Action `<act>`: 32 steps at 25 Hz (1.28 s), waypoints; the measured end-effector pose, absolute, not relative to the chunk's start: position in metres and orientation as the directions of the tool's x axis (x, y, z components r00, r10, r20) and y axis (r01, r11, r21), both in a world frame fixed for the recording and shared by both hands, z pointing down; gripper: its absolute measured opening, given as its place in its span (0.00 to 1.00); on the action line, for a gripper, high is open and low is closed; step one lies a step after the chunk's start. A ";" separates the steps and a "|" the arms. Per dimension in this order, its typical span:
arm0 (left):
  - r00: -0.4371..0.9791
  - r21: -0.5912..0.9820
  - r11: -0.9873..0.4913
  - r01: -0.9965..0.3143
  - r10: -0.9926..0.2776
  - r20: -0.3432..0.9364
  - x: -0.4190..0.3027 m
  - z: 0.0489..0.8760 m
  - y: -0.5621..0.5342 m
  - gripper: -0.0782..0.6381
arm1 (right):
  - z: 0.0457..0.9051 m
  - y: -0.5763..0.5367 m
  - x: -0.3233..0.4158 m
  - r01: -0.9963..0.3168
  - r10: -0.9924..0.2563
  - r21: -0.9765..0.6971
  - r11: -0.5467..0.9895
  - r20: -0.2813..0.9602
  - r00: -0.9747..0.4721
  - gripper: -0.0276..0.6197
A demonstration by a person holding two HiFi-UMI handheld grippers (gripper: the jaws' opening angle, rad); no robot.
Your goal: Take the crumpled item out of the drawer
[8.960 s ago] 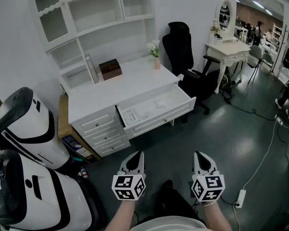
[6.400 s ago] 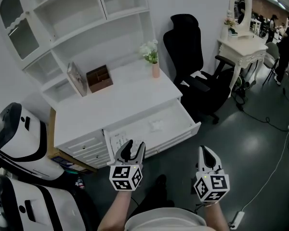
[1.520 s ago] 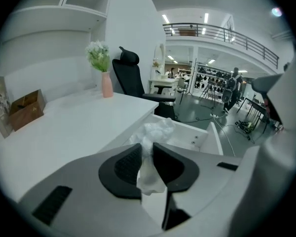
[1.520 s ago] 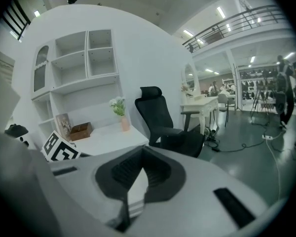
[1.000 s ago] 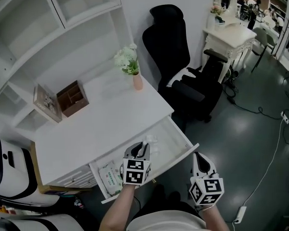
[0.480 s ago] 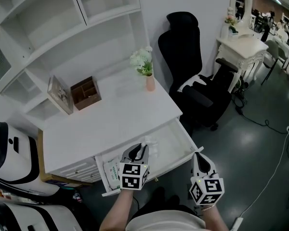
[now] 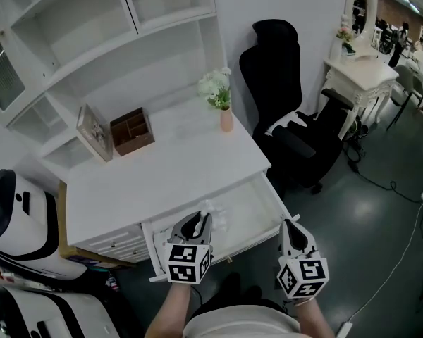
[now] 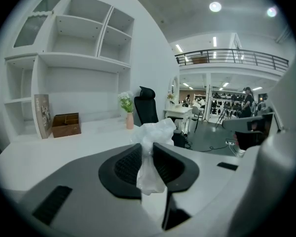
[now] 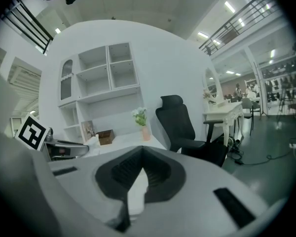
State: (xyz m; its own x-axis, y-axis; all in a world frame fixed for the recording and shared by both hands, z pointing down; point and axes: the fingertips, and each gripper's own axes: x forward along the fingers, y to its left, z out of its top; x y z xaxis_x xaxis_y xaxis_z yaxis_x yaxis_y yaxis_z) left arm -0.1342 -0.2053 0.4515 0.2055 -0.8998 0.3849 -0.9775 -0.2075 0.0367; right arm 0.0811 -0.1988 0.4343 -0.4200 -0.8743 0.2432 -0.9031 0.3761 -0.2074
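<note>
The left gripper (image 7: 199,221) is clamped narrowly on the crumpled item (image 8: 155,132), a wad of thin, translucent white plastic. In the left gripper view its jaws pinch the wad's waist, with one puff spreading beyond the tips and a tail hanging on the camera's side.

From the head view the item (image 7: 215,211) shows only as a pale scrap past the gripper's tips, over the open drawer (image 7: 252,201). The gripper and its marker cube cover the drawer's left part. No view shows whether the plastic hangs free or brushes the drawer's floor. The left gripper view does not take in the drawer at all.

The right gripper (image 7: 290,224) hangs just off the drawer's right front corner. Its jaws meet at the tips with nothing between them (image 9: 141,152).

On the white desk (image 7: 170,169) stand a flower vase (image 7: 225,117), a brown wooden box (image 7: 132,130) and a leaning picture frame (image 7: 94,133); its print is too small to read. A black office chair (image 7: 290,122) is beside the desk. A white-and-black machine (image 7: 15,213) is cut off by the left edge.
</note>
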 end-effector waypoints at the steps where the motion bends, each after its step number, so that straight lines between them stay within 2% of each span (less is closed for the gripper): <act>1: 0.203 0.039 -0.203 -0.978 -0.901 0.383 -0.135 0.451 -0.204 0.20 | 0.434 -0.199 0.081 -0.903 -0.874 -0.207 0.378 0.243 -0.421 0.05; 32: 0.205 0.060 -0.197 -0.979 -0.905 0.374 -0.155 0.450 -0.192 0.21 | 0.433 -0.193 0.052 -0.890 -0.850 -0.157 0.428 0.264 -0.455 0.05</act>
